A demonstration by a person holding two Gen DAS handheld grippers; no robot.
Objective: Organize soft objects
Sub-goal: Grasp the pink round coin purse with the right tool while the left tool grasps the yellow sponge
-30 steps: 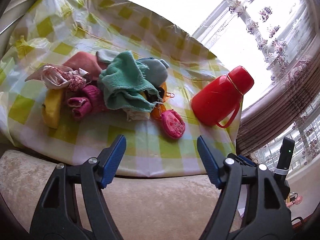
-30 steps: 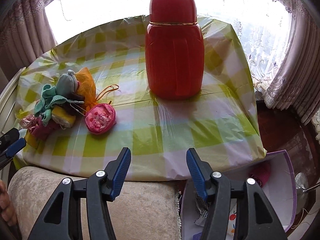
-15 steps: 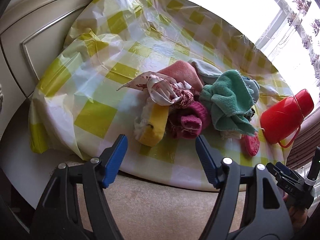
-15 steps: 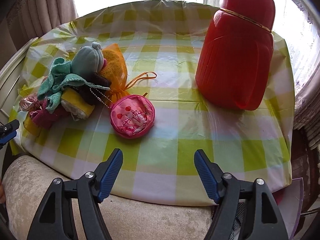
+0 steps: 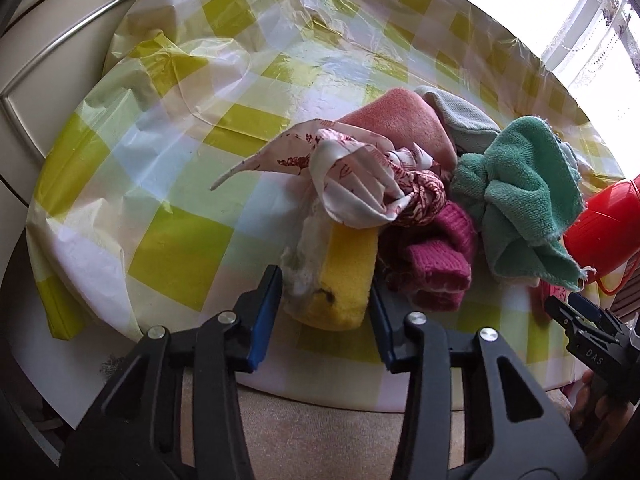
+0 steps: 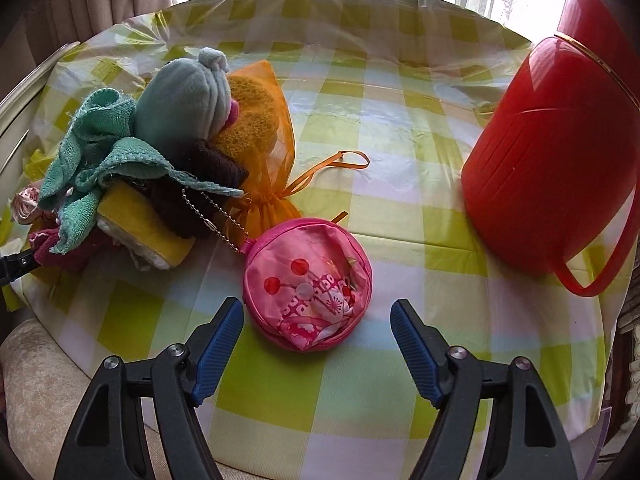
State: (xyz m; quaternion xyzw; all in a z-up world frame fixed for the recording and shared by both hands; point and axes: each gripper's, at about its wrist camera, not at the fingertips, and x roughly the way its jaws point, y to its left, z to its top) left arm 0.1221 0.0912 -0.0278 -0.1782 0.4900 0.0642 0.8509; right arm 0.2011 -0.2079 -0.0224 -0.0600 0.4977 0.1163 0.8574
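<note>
A pile of soft things lies on the yellow-checked tablecloth. My left gripper points down at the pile's near end. Its jaws are closing on a yellow sponge with a white fluffy side, and the blue pads touch both its sides. Behind the sponge lie a patterned white cloth, a magenta knit piece, a pink cloth and a green towel. My right gripper is open. The near half of a round pink pouch sits between its fingertips, with a gap on each side.
A red plastic jug stands at the table's right. An orange mesh bag, a grey plush and a brown knit piece lie in the pile. A beige cushion lies below the table's edge, and a cream panel stands at its left.
My left gripper came down and in over the pile's near end, and its jaws narrowed around the yellow sponge. My right gripper moved closer to the pink pouch and opened wider.
</note>
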